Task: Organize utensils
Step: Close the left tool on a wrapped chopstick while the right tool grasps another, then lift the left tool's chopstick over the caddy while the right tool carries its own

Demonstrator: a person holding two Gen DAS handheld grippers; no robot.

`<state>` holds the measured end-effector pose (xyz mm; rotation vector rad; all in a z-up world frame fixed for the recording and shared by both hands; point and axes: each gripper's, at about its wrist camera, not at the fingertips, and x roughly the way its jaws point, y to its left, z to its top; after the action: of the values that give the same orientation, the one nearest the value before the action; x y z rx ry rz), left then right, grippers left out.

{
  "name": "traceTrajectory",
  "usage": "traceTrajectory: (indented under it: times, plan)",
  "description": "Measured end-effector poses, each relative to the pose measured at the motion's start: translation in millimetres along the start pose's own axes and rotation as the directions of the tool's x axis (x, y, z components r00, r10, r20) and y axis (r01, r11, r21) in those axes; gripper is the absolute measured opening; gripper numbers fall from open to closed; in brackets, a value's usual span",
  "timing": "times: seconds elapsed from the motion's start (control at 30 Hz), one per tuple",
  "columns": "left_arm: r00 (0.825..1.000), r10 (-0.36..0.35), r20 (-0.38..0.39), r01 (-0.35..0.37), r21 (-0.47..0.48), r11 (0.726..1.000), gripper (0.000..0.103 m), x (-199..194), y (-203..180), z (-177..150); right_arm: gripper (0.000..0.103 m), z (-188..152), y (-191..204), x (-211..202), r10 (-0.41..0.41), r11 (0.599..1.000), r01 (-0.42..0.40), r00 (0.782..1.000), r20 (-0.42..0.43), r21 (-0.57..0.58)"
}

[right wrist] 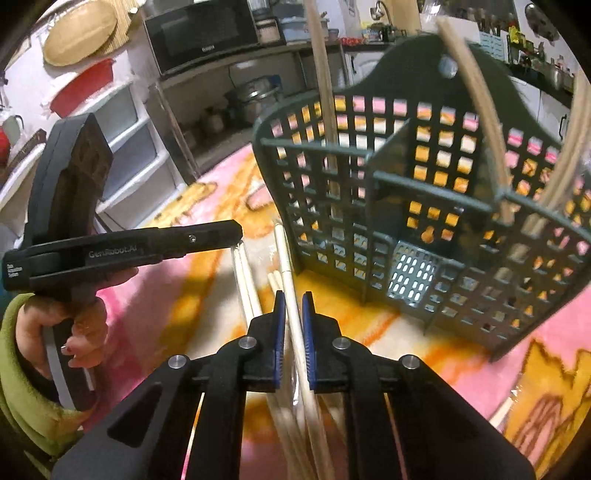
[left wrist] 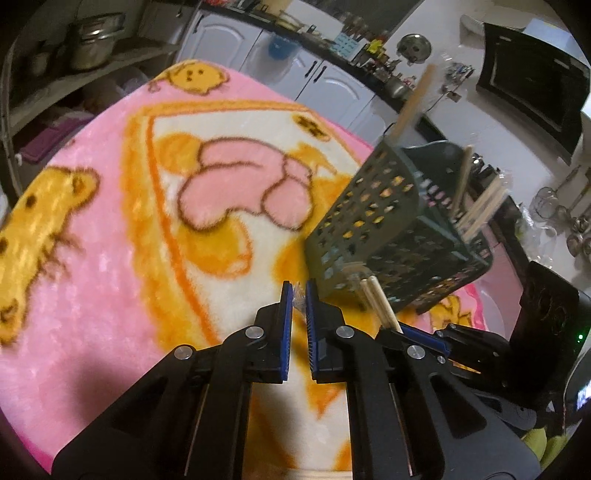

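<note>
A dark green perforated utensil basket [left wrist: 391, 221] stands on the pink and orange blanket [left wrist: 110, 240], with wooden chopsticks [left wrist: 480, 206] leaning in it. It fills the right wrist view [right wrist: 424, 206], showing a divider and several chopsticks [right wrist: 484, 110] inside. My left gripper [left wrist: 298, 291] is shut on the clear plastic wrapper [left wrist: 297, 300] of a chopstick pack, just left of the basket's base. My right gripper [right wrist: 291, 301] is shut on one pale chopstick [right wrist: 286, 258] that points toward the basket's foot. More loose chopsticks [right wrist: 245, 273] lie beside it.
The left hand-held gripper [right wrist: 122, 251] reaches in from the left in the right wrist view. Kitchen cabinets [left wrist: 332, 81], a microwave [right wrist: 201, 33] and shelves with pots [left wrist: 92, 40] ring the table. The blanket stretches bare to the left.
</note>
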<state>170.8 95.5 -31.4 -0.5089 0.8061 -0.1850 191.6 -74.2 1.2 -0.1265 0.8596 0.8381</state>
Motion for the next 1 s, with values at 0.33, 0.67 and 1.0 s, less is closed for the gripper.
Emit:
traceTrajectory:
  times: [0.33, 0.67, 1.0]
  plan:
    - [0.996, -0.059, 0.067, 0.056, 0.053, 0.997, 0.004, -30, -30, 5, 0.009, 3, -10, -61, -0.008, 1.0, 0.006, 0.99, 0.144, 0.017]
    - [0.986, -0.125, 0.106, 0.113, 0.118, 0.987, 0.004, -43, -64, 16, 0.006, 1, -34, -110, -0.063, 0.995, 0.041, 0.963, 0.263, 0.089]
    - [0.976, -0.18, 0.126, 0.156, 0.181, 0.971, 0.004, -49, -94, 23, 0.006, -2, -38, -130, -0.11, 0.989, 0.073, 0.94, 0.322, 0.125]
